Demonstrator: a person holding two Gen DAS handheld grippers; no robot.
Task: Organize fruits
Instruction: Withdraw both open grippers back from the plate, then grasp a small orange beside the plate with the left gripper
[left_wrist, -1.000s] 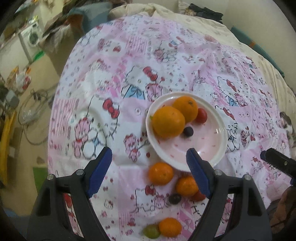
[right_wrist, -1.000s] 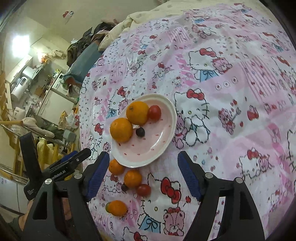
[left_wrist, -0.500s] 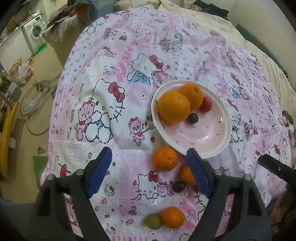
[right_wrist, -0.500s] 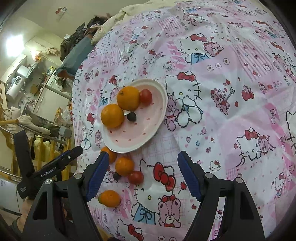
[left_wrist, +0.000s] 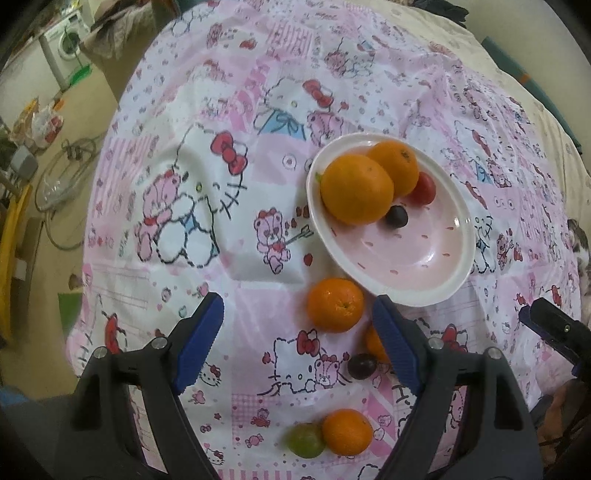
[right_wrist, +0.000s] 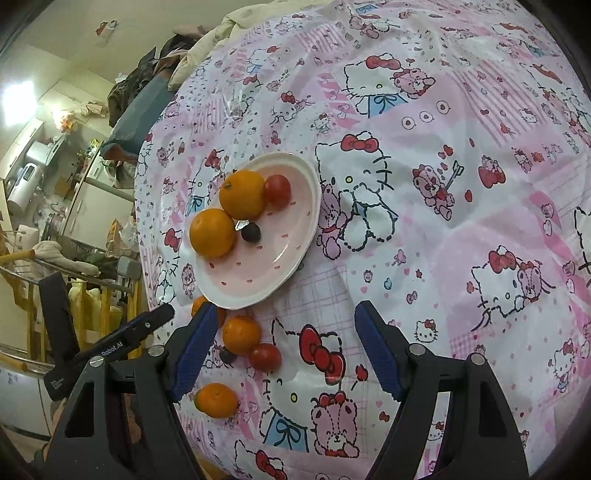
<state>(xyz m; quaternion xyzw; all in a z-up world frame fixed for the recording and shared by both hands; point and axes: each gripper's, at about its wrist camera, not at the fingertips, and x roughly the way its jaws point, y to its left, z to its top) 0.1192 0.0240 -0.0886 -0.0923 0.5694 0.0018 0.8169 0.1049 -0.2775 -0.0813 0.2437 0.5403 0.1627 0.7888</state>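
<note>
Oranges (left_wrist: 356, 189) (round, dimpled) fill glossy oval plate (left_wrist: 436, 291); left tool (left_wrist: 297, 343), right tool (right_wrist: 282, 345) gape empty.

The tablecloth (left_wrist: 207, 206) is a pink-and-white patchwork printed with Hello Kitty figures, red bows, pink teddy bears, small hearts and touches of pale blue. The plate (left_wrist: 417, 291) has a white rim and a pale pink well speckled with small red dashes; on it lie two oranges (left_wrist: 356, 188) of deep orange, a red cherry tomato (left_wrist: 424, 189) and a dark purple grape (left_wrist: 396, 216). Both the left gripper (left_wrist: 297, 338) and the right gripper (right_wrist: 282, 339) have black bodies with ribbed blue pads, and a green fruit (left_wrist: 306, 440) lies beside an orange tangerine (left_wrist: 347, 431).
</note>
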